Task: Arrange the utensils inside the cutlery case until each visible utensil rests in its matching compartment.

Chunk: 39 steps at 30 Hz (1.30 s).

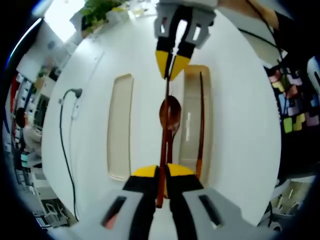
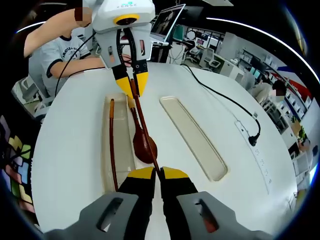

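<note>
Yellow-tipped left gripper (image 1: 162, 172) and right gripper (image 2: 160, 175) both clench one dark brown wooden chopstick (image 2: 145, 130) by opposite ends, above a brown wooden spoon (image 1: 169, 116) beside the beige cutlery tray (image 1: 191, 125).

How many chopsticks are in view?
2. One chopstick lies in the left tray; the other is pinched by both grippers over the spoon.

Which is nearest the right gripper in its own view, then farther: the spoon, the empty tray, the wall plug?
1. Spoon: its bowl lies just ahead of the right gripper.
2. Empty tray: off to the right.
3. Plug: farthest, near the table's right edge.
</note>
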Each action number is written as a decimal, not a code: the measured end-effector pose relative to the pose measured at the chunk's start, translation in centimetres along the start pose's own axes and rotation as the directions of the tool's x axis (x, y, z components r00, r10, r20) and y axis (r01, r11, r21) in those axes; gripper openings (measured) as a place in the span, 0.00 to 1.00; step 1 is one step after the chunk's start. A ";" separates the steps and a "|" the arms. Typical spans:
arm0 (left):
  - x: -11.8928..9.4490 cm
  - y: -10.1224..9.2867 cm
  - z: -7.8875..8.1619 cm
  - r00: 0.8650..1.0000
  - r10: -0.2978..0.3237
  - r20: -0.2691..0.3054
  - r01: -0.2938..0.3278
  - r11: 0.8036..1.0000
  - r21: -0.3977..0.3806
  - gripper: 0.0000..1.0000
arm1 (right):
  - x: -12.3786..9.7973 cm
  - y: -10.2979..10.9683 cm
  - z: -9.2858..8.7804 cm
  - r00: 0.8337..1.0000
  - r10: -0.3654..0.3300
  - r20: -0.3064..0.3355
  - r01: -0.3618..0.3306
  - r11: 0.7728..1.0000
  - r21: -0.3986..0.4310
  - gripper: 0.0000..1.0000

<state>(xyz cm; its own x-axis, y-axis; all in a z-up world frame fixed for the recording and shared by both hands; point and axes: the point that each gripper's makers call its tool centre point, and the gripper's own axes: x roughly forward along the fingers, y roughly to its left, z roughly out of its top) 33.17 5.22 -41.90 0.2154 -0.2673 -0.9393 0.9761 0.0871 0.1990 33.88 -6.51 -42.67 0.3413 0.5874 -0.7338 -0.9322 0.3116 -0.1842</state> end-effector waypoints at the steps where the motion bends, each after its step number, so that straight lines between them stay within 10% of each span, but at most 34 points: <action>1: -0.2 -0.2 0.1 1.000 -0.001 0.002 0.001 1.000 0.003 0.06 | -0.1 0.1 0.0 1.000 -0.004 0.000 0.004 1.000 -0.002 0.03; 16: 0.4 -2.9 -0.4 0.998 -0.069 0.009 0.068 0.997 0.019 0.06 | -1.4 3.6 -0.4 0.998 0.056 -0.038 -0.056 0.998 -0.002 0.02; 39: 2.2 -3.9 -0.9 0.994 -0.105 0.023 0.105 0.994 0.023 0.06 | -1.2 3.4 -3.0 0.993 0.072 -0.099 -0.064 0.995 0.079 0.00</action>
<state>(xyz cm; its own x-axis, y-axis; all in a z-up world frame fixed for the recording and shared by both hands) 29.80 5.19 -44.99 0.1119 -0.2965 -0.9485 0.9937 0.0366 0.1058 29.94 -8.37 -44.38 0.2601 0.5315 -0.8062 -0.9396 0.3318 -0.0844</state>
